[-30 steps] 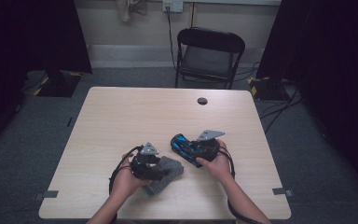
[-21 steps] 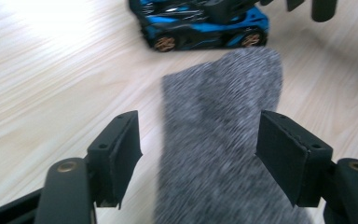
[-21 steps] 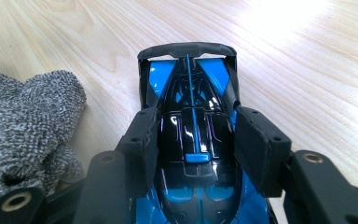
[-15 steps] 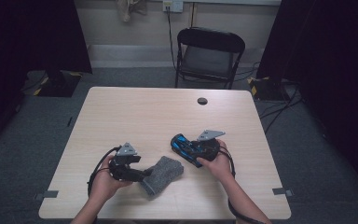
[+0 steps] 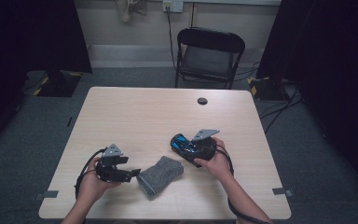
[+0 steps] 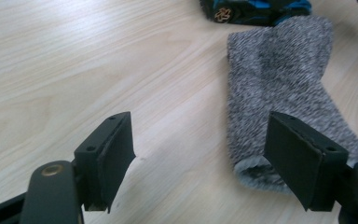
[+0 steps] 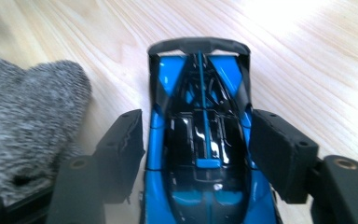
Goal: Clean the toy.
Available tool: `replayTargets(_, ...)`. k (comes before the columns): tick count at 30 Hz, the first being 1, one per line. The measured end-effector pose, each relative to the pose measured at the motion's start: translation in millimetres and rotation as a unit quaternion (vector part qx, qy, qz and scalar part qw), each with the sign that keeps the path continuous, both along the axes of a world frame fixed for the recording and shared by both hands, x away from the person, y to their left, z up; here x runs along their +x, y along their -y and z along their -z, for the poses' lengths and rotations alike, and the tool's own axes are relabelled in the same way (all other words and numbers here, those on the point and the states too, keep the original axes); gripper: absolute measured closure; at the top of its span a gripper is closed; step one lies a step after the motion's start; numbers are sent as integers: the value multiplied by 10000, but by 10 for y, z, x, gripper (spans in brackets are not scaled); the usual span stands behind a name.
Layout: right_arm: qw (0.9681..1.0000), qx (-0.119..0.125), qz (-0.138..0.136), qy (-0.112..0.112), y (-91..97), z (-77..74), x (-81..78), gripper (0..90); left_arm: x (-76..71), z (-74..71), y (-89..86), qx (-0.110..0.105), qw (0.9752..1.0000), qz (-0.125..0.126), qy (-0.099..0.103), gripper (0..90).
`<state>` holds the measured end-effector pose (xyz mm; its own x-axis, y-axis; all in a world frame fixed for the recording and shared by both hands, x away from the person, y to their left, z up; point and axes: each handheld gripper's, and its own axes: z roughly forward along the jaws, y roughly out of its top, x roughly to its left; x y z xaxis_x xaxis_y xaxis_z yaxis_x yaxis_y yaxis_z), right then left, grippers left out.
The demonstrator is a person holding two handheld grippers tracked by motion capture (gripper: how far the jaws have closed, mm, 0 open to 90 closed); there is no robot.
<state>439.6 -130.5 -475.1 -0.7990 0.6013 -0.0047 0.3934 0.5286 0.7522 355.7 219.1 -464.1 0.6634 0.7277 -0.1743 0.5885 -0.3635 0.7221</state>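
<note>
Right now the blue toy car (image 7: 203, 140) sits lengthwise between the right claw (image 7: 198, 154), whose jaws have just been opening and flank its sides. Just left lies the grey sock (image 5: 161, 176); the left claw (image 6: 214, 161) gapes empty beside its cuff.

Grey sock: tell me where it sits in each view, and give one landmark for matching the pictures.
High view: the grey sock lies near the table's front edge, between the two grippers.
Left gripper view: the sock is at right, its open cuff by the right-hand jaw.
Right gripper view: the sock fills the left edge, blurred.
Shared landmark: the blue toy car, right beside the sock's far end.
</note>
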Motion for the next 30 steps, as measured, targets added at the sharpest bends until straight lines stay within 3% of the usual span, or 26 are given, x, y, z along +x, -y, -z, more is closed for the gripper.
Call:
replayTargets(4, 9998, 169, -99, -40, -9, -43, -31, 336, 8, 63, -80, -1, 9999, -115, -74, 233)
replayTargets(5, 9994, 246, -207, -115, -23, -63, -50, 335, 9, 76, -99, -8, 9998, -155, -92, 233)
replayTargets(9, 9975, 407, -569, -22, -96, -137, -135, 321, 12, 110, -147, -18, 9996, -250, -103, 233)
replayTargets(13, 9933, 450, -1065, 21, -234, -206, -245, 308, 16, 141, -169, -1, 9995, -249, -183, 233)
replayTargets(19, 9839, 496, -1711, -104, -435, -179, -376, 311, 6, 165, -166, -4, 9994, -280, -223, 236)
replayTargets(24, 9788, 475, -1985, -192, -559, -114, -449, 312, -8, 171, -162, -22, 9991, -330, -276, 244)
replayTargets(30, 9777, 340, -2046, -331, -629, 22, -470, 317, -11, 155, -174, -49, 9990, -368, -268, 252)
